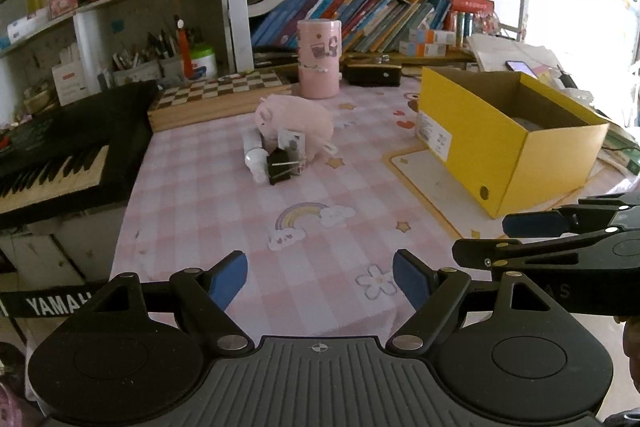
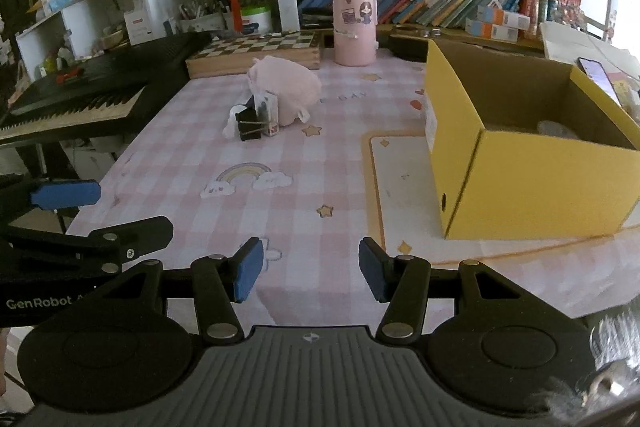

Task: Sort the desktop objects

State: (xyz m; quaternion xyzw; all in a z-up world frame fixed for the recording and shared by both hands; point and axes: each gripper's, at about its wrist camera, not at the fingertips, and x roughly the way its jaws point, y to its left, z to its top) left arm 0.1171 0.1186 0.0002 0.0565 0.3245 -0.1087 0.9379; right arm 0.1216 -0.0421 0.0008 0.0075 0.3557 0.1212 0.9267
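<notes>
A pink plush pig (image 1: pixel 298 117) (image 2: pixel 286 85) lies mid-table. Against its front lean a black binder clip (image 1: pixel 282 165) (image 2: pixel 251 125), a small card box (image 1: pixel 294 143) (image 2: pixel 270 113) and a white bottle (image 1: pixel 256 157) (image 2: pixel 231 119). An open yellow cardboard box (image 1: pixel 508 143) (image 2: pixel 520 155) stands at the right, something grey lying in it. My left gripper (image 1: pixel 320 281) hovers open over the table's near edge with nothing between its blue pads. My right gripper (image 2: pixel 310 271) is also open and holds nothing, beside the left one (image 2: pixel 66 195), which shows at the left of the right wrist view.
A black keyboard (image 1: pixel 60 151) (image 2: pixel 100 91) juts in at the left. A wooden chessboard (image 1: pixel 218 95) (image 2: pixel 260 53) and a pink cylinder tin (image 1: pixel 319 57) (image 2: pixel 355 25) stand behind the pig. Shelves of books run along the back. A phone (image 2: pixel 598 73) lies beyond the box.
</notes>
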